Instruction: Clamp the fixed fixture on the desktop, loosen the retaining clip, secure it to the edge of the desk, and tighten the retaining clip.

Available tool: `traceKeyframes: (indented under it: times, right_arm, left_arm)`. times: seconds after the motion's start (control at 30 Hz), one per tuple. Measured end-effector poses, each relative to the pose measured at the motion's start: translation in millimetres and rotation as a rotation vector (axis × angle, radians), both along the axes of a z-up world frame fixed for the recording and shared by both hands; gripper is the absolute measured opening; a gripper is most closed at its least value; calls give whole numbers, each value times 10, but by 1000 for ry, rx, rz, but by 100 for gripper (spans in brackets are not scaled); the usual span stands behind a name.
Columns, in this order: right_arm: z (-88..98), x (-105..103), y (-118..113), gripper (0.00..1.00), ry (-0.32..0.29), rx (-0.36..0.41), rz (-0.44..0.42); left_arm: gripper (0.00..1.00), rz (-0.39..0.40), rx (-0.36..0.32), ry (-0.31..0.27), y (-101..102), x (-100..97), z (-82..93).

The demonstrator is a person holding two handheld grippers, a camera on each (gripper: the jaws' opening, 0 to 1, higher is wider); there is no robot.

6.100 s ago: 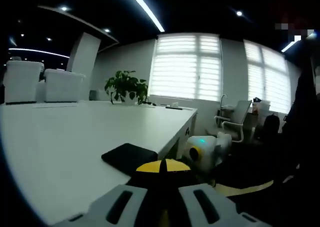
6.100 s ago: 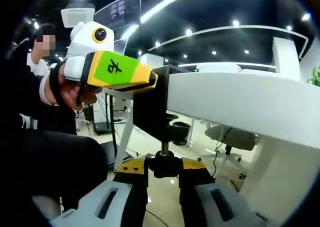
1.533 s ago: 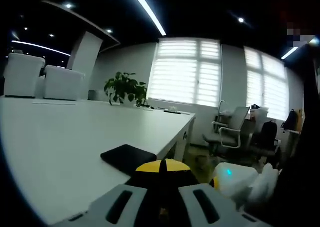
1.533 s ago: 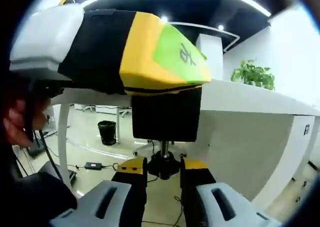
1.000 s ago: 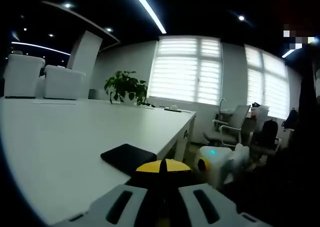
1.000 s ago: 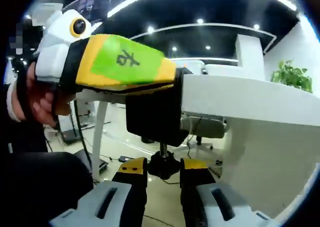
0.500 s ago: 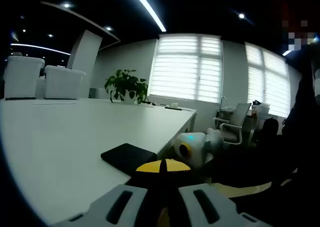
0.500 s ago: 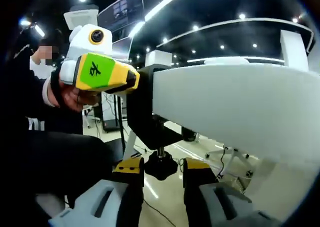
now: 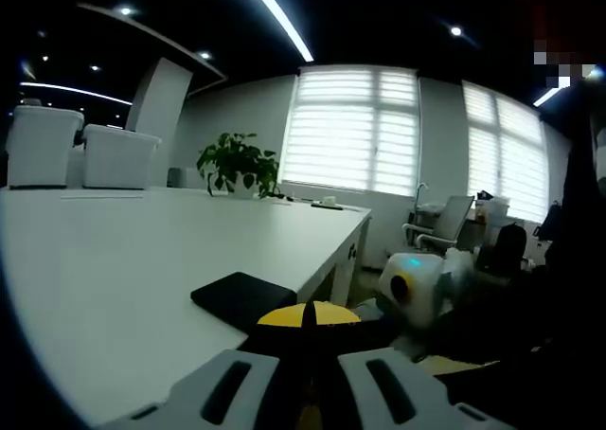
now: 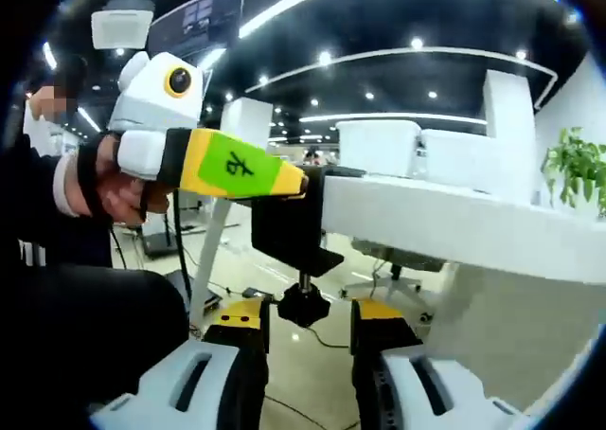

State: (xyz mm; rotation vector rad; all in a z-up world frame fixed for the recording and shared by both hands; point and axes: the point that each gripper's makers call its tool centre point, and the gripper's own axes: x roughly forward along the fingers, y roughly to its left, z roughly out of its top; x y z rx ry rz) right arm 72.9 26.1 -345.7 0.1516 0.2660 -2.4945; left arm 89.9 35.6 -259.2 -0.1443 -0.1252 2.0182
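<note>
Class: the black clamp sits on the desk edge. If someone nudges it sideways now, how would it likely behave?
The clamp looks like stiff, rigid metal, so it probably would not flex. It wraps the desk edge with its screw knob underneath, so it would likely resist tipping. The left claw steadies it from above.

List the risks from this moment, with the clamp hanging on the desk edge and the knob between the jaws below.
1. The right hand-held gripper has its jaws either side of the small black screw knob; they could slip off while turning it.
2. If the screw is not snug, the black clamp fixture might shift on the white desk's edge.
3. The left hand-held gripper grips the clamp's top; letting go early could let it drop.
</note>
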Motion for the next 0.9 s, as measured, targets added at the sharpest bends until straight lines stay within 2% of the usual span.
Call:
traceKeyframes:
  times: [0.03, 0.1, 0.13, 0.17, 0.2, 0.23, 0.33, 0.43, 0.53, 0.57, 0.6, 0.63, 0.7, 0.77, 0.9]
  right_arm:
    - [-9, 7, 16, 38, 4, -6, -56]
    - [-77, 18, 15, 56, 11, 12, -157]
    - [-152, 46, -3, 57, -28, 16, -199]
    - [-169, 68, -37, 51, -41, -7, -231]
    - [-162, 16, -92, 46, -28, -63, -258]
    - [-163, 31, -136, 44, -51, -97, -287]
    - [-125, 32, -154, 44, -38, -76, -327]
    - [-86, -29, -59, 46, -26, -88, -393]
    - [-72, -46, -30, 46, -28, -96, -406]
    - [-40, -66, 25, 46, -5, -91, -445]
    - [-32, -57, 11, 46, -7, -97, -449]
    - [17, -69, 50, 49, 12, -113, -500]
    - [64, -102, -68, 52, 52, -71, -452]
    - [48, -132, -122, 46, 38, -80, -453]
    - [24, -199, -147, 47, 34, -81, -471]
  left_arm:
    - [1, 1, 1, 0, 0, 3, 0]
    - [1, 3, 2, 0, 1, 2, 1]
    - [1, 4, 4, -1, 2, 1, 2]
    - [1, 3, 6, 0, 1, 2, 2]
    - [1, 3, 9, -3, 2, 2, 4]
    - [1, 2, 8, -3, 1, 3, 3]
    - [1, 0, 10, -6, 2, 2, 2]
    - [1, 0, 13, -6, -1, 3, 3]
    - [1, -1, 19, -7, -2, 2, 5]
    - [1, -1, 23, -7, -3, 2, 6]
    - [1, -1, 25, -7, -3, 2, 7]
    - [1, -1, 27, -6, -4, 3, 7]
    - [1, -1, 29, -7, -3, 2, 8]
    - [1, -3, 26, -6, -2, 5, 7]
    - [1, -5, 26, -6, -3, 9, 6]
